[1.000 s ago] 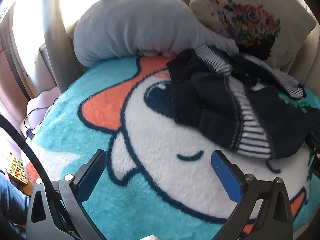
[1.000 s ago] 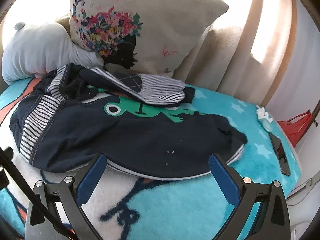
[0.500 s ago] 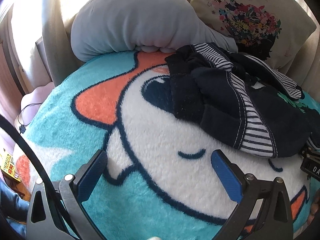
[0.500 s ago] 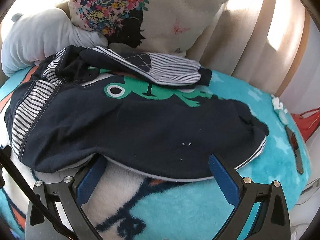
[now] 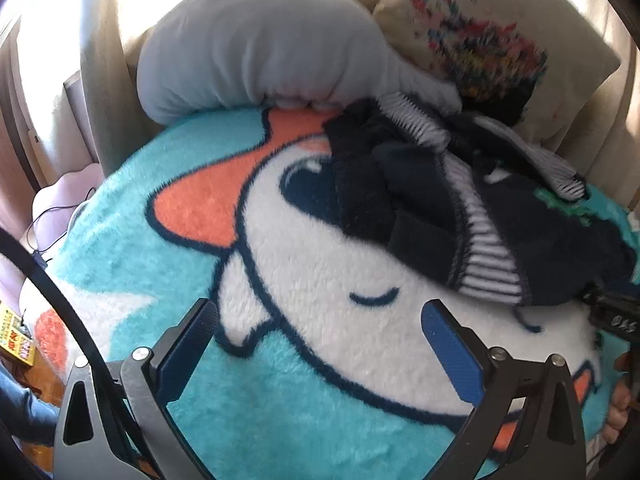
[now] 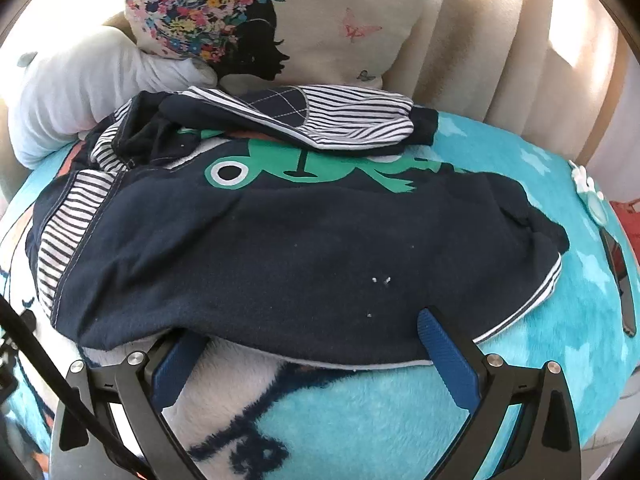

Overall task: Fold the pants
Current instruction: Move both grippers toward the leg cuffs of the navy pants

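Observation:
Navy pants point(image 6: 280, 240) with a green frog print and striped trim lie crumpled on a fluffy teal cartoon blanket point(image 6: 380, 420). In the left wrist view the pants point(image 5: 460, 216) lie at the right, beyond my left gripper point(image 5: 320, 320), which is open and empty above the blanket point(image 5: 160, 264). My right gripper point(image 6: 308, 328) is open at the pants' near hem: its left finger point(image 6: 176, 360) sits partly under the hem, its right finger point(image 6: 444, 348) against the edge. It also shows at the right edge of the left wrist view point(image 5: 612, 312).
A grey plush pillow point(image 5: 256, 56) and a floral cushion point(image 6: 280, 12) stand behind the pants. Beige curtains point(image 6: 500, 60) hang at the back. A dark phone-like object point(image 6: 620, 276) and a small white item point(image 6: 588, 192) lie at the blanket's right edge.
My right gripper has moved forward, from short of the pants to their near hem, with the left finger slipping under the edge. My left gripper shifted slightly and stays open.

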